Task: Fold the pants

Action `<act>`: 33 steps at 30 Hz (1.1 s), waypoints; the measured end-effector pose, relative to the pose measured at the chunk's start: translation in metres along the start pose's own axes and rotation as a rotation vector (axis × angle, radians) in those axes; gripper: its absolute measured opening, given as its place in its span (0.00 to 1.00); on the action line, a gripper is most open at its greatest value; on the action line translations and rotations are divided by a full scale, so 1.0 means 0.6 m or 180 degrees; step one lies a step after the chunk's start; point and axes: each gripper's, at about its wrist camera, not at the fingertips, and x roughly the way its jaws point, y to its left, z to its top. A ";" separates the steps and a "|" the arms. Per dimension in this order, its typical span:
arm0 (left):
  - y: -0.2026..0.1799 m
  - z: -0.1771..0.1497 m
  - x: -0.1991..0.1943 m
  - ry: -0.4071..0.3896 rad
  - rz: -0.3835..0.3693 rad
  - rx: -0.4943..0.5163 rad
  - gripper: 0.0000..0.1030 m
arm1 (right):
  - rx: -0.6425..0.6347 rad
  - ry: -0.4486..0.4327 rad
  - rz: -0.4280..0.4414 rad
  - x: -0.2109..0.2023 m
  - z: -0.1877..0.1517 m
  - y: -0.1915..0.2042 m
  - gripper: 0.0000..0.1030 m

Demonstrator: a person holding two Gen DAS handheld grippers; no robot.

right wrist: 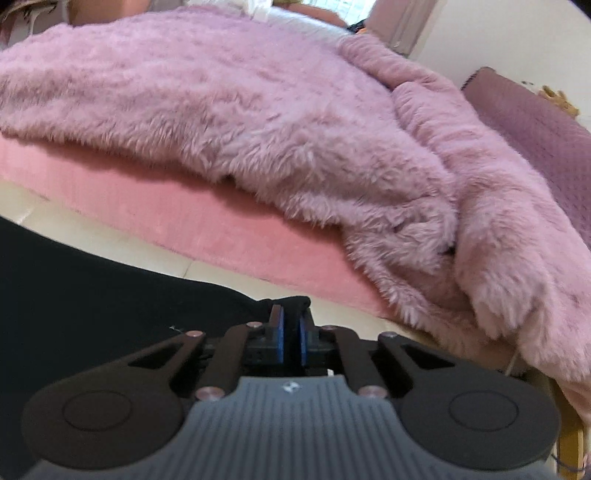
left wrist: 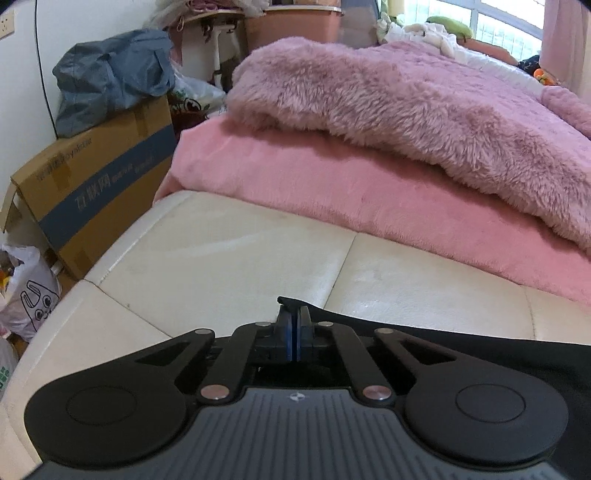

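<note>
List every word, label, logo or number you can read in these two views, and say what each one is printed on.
"互联网" in pale characters on the blue band of the cardboard box.
Smaller print beside it on the same band: too blurred to read.
Faint lettering on the box's top edge: unreadable.
Small white emblem, no letters, on the left gripper and the right gripper.
White plastic bag: a cartoon drawing only.

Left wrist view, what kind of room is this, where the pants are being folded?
Most likely a lived-in bedroom. A bed with a pink sheet carries a fluffy mauve blanket, and a cardboard box stands against the wall beside it, a window behind. The black pants lie on the cream footboard.
</note>
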 end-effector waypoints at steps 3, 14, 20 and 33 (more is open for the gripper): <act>-0.003 0.006 -0.007 0.0008 0.0049 0.0057 0.01 | 0.0101 -0.0064 -0.0062 -0.014 -0.002 -0.003 0.02; -0.028 0.014 0.001 0.0053 0.0030 0.0259 0.01 | 0.0807 -0.0186 -0.0265 -0.038 -0.027 -0.047 0.00; -0.044 0.007 0.034 0.0152 0.0015 0.0306 0.01 | 0.0819 -0.0046 -0.0437 0.018 -0.029 -0.035 0.00; -0.015 -0.013 -0.051 0.0263 -0.0319 -0.0116 0.43 | 0.0829 0.0067 -0.0859 -0.006 -0.042 -0.010 0.37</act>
